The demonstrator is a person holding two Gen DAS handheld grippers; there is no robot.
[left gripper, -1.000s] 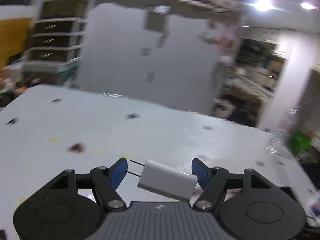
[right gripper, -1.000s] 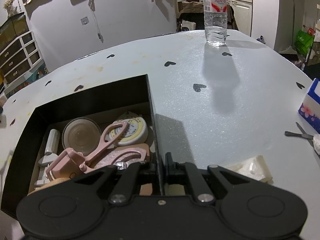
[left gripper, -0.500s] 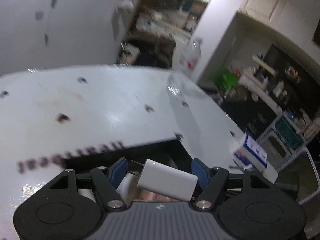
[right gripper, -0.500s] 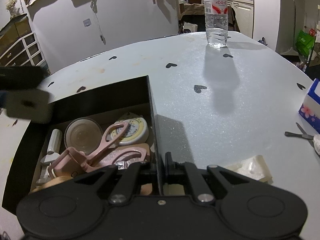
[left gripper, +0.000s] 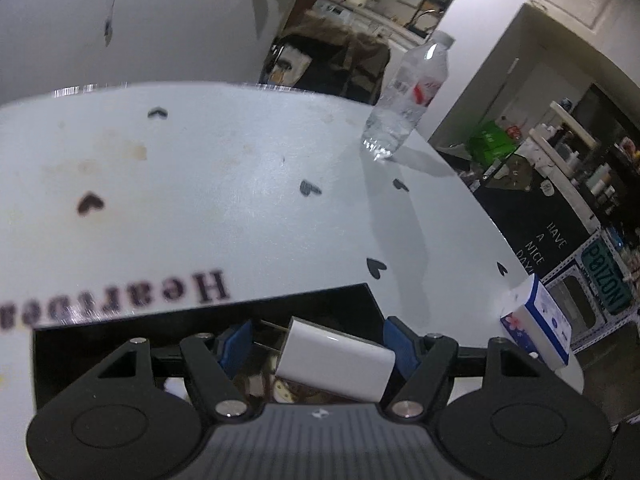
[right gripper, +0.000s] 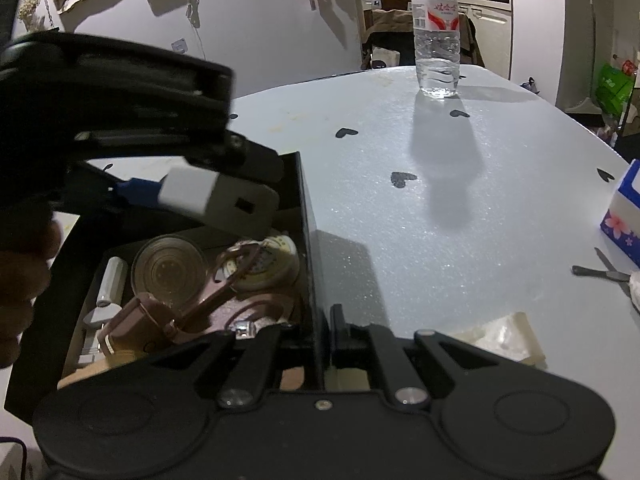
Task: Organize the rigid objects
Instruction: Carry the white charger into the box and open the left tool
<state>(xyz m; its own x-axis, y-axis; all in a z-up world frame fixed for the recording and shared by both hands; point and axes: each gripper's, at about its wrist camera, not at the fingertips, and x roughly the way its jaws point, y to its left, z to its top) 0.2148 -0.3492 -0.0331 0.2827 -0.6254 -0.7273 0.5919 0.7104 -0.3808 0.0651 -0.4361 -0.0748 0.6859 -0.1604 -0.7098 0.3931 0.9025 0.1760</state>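
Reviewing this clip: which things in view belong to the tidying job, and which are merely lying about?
Part of the job:
- white plug-in charger, held by the left gripper
- black open box, wall pinched by the right gripper
- pink scissors in the box

Lying about:
- clear water bottle
- blue-and-white tissue pack

Box [right gripper: 306, 216] sits on table [right gripper: 460, 208] at 9 o'clock; charger [right gripper: 218, 200] hangs over it, scissors [right gripper: 208, 300] and round tins [right gripper: 168, 268] inside. Bottle [right gripper: 436, 36] at 12 o'clock; tissue pack [right gripper: 624, 216] at 3 o'clock
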